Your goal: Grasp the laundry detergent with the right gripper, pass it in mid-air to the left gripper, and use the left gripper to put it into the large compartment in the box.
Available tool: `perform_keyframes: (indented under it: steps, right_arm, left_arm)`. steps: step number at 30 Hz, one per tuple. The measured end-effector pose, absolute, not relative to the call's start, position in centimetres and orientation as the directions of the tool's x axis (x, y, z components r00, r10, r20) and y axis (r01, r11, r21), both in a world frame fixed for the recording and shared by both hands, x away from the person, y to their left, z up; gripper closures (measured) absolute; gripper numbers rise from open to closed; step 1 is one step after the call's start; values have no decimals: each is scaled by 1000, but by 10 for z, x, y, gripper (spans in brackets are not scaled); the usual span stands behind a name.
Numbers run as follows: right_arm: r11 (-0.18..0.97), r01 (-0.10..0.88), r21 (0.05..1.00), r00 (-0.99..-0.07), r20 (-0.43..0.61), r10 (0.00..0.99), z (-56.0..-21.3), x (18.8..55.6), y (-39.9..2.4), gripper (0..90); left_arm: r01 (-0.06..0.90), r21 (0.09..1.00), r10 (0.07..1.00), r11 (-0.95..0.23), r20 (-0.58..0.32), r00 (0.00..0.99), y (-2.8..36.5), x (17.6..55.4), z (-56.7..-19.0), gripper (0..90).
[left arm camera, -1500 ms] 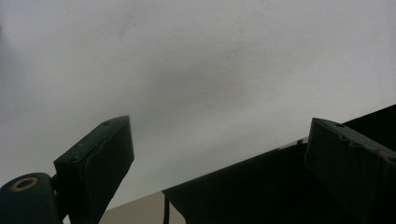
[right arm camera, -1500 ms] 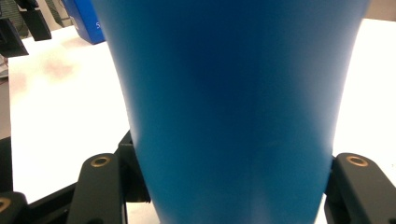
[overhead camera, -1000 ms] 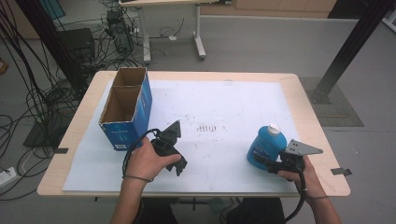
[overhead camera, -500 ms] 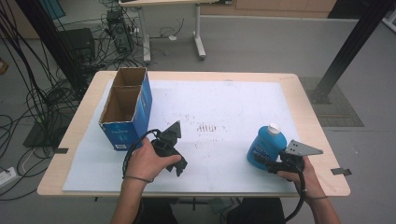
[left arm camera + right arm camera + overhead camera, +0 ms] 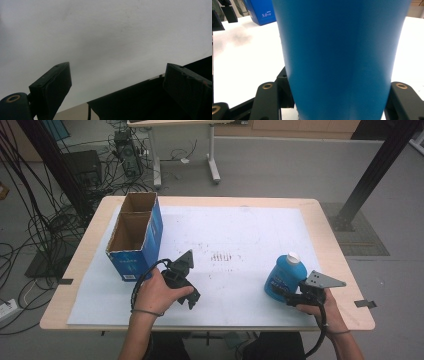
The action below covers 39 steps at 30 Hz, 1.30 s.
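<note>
Bottle [image 5: 339, 57] base cut off; label unreadable

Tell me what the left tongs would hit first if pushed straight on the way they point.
Probably the white sheet on the table: the left tongs stand open, angled down at it, nothing between.
</note>
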State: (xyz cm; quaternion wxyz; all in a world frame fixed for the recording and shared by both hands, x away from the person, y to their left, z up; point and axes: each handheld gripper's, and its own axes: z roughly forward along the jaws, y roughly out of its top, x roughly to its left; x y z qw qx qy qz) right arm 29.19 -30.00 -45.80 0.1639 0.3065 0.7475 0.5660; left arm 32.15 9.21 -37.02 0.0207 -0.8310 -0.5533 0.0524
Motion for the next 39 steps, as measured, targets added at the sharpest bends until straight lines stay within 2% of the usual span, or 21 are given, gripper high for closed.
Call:
perform_keyframes:
  steps: [17,28,34,39]
  right_arm:
    - [171,268,948,-758,98,645,-458,291,-300,397]
    - [167,263,950,-756,96,648,-459,291,-300,396]
    - [169,263,950,-757,94,647,-459,291,-300,398]
    - [170,262,950,-759,94,644,-458,291,-300,400]
  left_arm:
    - [918,-92,923,-385,-51,382,92,322,-369,85]
    - [914,-58,916,-401,-51,399,96,321,-362,86]
    - [902,-58,904,-428,-48,425,99,321,-359,88]
    - [873,-51,874,-485,-38,484,96,323,-353,88]
